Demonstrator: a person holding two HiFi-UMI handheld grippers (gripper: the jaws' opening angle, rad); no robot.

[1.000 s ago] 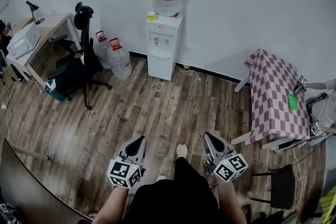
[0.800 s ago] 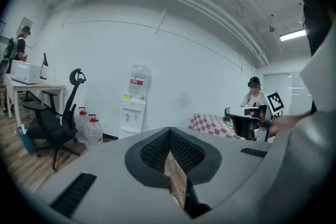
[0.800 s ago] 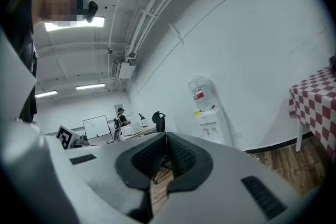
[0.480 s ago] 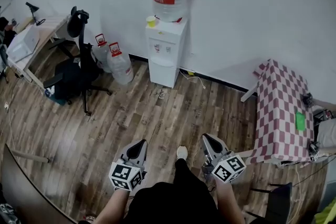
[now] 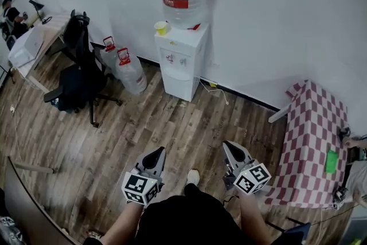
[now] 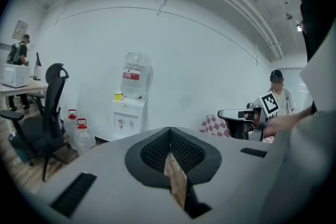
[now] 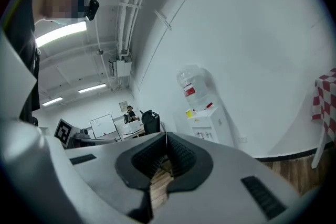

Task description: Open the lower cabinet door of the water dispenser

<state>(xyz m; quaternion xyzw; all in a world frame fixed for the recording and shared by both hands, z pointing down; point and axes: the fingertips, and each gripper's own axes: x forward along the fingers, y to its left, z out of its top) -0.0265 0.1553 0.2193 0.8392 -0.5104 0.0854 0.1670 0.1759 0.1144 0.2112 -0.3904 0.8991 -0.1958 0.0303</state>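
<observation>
Where wood floor (image 5: 172, 135) meets wall (image 5: 275, 20), water dispenser (image 5: 180, 60) stands.

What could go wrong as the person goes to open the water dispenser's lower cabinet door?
Both the left gripper and right gripper are shut and far from the water dispenser; unopened jaws would likely only bump its lower door. A jolt might tip the yellow cup on top. The cable on the floor beside it could catch a foot.

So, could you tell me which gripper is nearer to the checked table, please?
Right. The right gripper sits just left of the checked table in the head view; the left gripper is farther left, past the person's body.
</observation>
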